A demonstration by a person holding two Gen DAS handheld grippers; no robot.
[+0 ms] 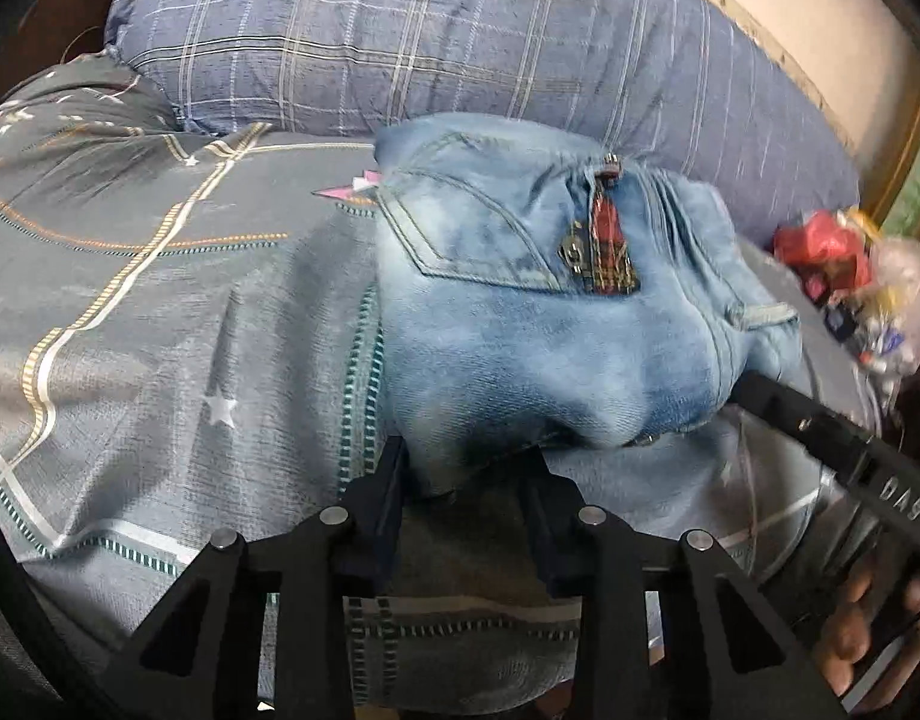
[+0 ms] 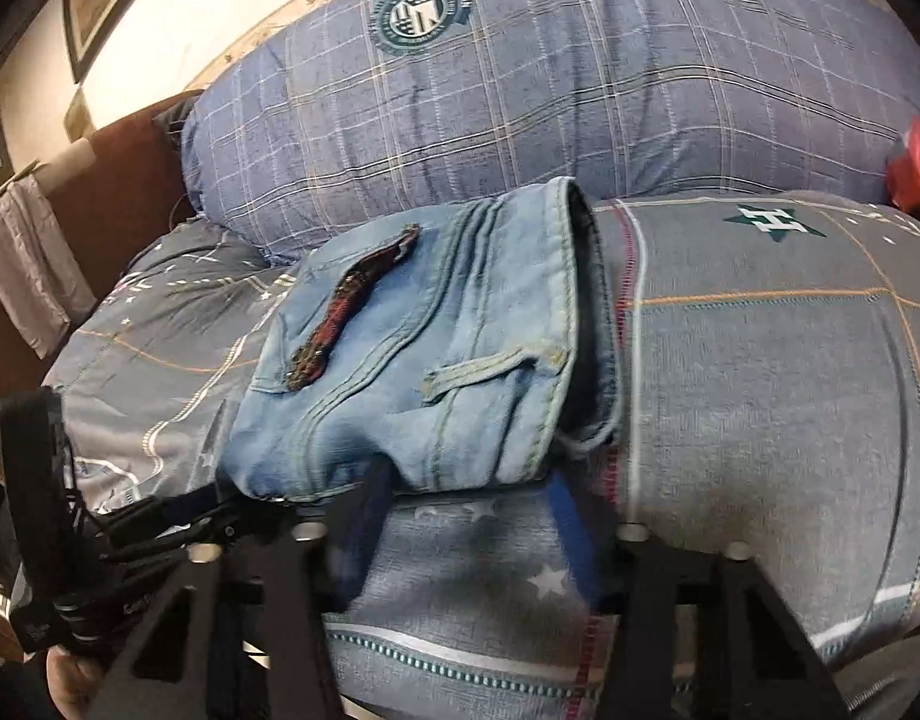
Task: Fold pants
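Left gripper point(image 1: 469, 480) right up front, jaws narrowed to a partial gap, and the near edge of the jeans point(image 1: 520, 330) fills that gap from finger to finger: it's pinching the denim. From the other side, the right gripper point(image 2: 467, 498) sits at the same near edge, also partly open, its blue pads flanking the hem. They're blurred, though, so I can't tell whether they're actually pressing on the cloth. In the left wrist view one black finger of it pokes in at the right edge of the bundle, with a person's hand point(image 1: 868, 630) on the handle.

Now the jeans themselves: pale, washed blue denim, folded into a compact, puffy bundle lying on the grey star-patterned bedspread point(image 1: 159, 330). They sit well in from the bed's side edges, with the far end just short of the blue checked pillow point(image 1: 339, 30) along the head edge. On top you can see a stitched back pocket point(image 1: 460, 228), a red plaid patch point(image 1: 610, 240) and a belt loop point(image 2: 484, 372). The waistband point(image 2: 562, 300) curls open along the bundle's right side. Near the bed's far right corner lies a heap of plastic bags point(image 1: 850, 276).
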